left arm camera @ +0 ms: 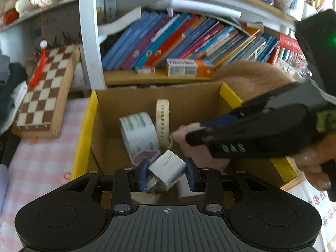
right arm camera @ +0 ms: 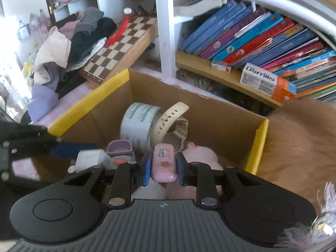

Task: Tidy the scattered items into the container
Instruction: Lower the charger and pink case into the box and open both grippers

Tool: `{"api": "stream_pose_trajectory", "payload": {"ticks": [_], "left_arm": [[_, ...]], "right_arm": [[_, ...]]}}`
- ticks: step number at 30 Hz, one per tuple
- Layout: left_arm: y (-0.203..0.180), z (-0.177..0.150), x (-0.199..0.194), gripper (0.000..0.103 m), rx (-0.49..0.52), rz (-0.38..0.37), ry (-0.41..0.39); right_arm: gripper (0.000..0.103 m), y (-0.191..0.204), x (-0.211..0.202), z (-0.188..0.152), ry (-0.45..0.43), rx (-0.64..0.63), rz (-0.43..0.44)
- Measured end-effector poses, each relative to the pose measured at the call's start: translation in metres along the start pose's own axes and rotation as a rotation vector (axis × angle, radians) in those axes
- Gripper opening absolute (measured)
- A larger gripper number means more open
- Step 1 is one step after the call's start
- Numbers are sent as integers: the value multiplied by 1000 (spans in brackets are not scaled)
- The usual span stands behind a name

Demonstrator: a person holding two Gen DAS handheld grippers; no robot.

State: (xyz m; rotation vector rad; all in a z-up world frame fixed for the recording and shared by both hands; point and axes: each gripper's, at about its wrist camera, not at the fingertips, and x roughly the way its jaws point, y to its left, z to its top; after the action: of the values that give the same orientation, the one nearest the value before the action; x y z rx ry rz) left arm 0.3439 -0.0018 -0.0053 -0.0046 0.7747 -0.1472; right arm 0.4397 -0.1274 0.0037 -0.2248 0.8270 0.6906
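My left claw (left arm camera: 167, 173) is clamped on a white charger plug (left arm camera: 167, 168), low centre of frame, over the cardboard box (left arm camera: 84, 130). My right claw (right arm camera: 163, 169) pinches a small pink case (right arm camera: 163, 161). Both look light, rigid and probably slick; flat sides grip best.

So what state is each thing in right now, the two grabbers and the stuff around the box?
Left gripper: shut on the white charger.
Right gripper: shut on the pink case.
Cardboard box: open, partly filled.
Tape roll: inside the box.
Watch: inside, leaning on the tape roll.
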Motion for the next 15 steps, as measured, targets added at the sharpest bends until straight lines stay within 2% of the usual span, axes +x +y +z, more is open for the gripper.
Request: {"api": "stream_pose_trajectory", "payload": {"ticks": [9, 15], "left_arm": [[-19, 5, 21, 35, 68, -25, 61], [-27, 6, 27, 35, 98, -22, 78]], "right_arm": [[23, -10, 36, 12, 97, 32, 32], [26, -18, 27, 11, 52, 67, 52]]}}
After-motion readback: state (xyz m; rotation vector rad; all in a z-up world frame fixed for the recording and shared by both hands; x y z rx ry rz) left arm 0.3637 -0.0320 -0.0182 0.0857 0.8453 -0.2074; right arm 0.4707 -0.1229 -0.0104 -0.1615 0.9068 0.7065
